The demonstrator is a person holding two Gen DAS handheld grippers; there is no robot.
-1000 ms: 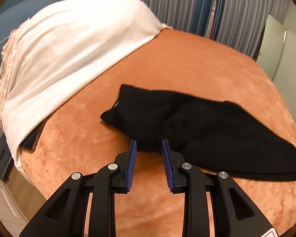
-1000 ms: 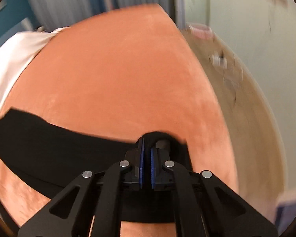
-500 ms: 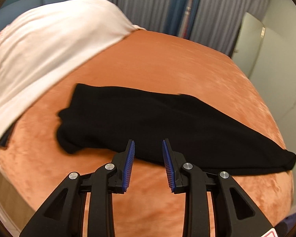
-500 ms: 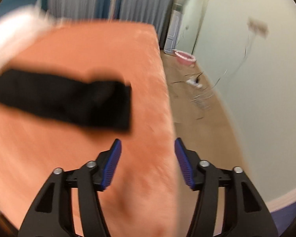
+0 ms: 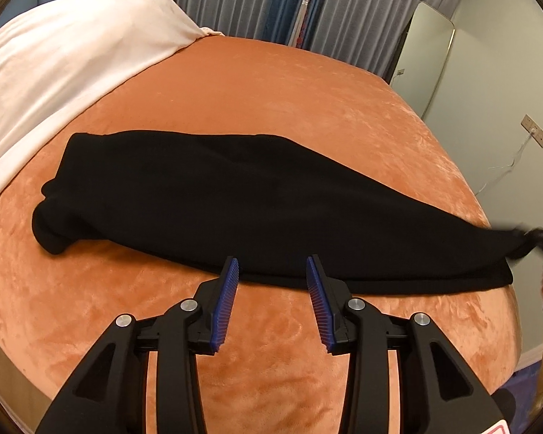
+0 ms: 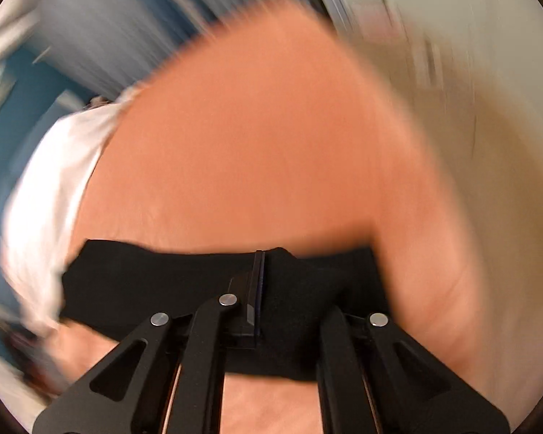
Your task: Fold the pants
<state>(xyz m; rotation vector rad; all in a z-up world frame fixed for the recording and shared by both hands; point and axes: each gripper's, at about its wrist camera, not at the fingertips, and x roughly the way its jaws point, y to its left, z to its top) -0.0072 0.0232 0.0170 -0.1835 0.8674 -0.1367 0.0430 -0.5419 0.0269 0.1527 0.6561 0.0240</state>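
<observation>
Pants [image 5: 257, 199] lie lengthwise across the bed [image 5: 271, 83] near its front edge, long axis crosswise to the left gripper [image 5: 272, 271], jaws open just short; the right gripper [image 6: 260, 256] pinches their right end.

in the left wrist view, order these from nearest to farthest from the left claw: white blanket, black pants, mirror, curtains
1. black pants, just ahead of the open left claw, lying across the orange bed.
2. white blanket, ahead to the left, draped over the bed's far left part.
3. mirror and curtains, both beyond the bed's far edge; too close to call.
</observation>
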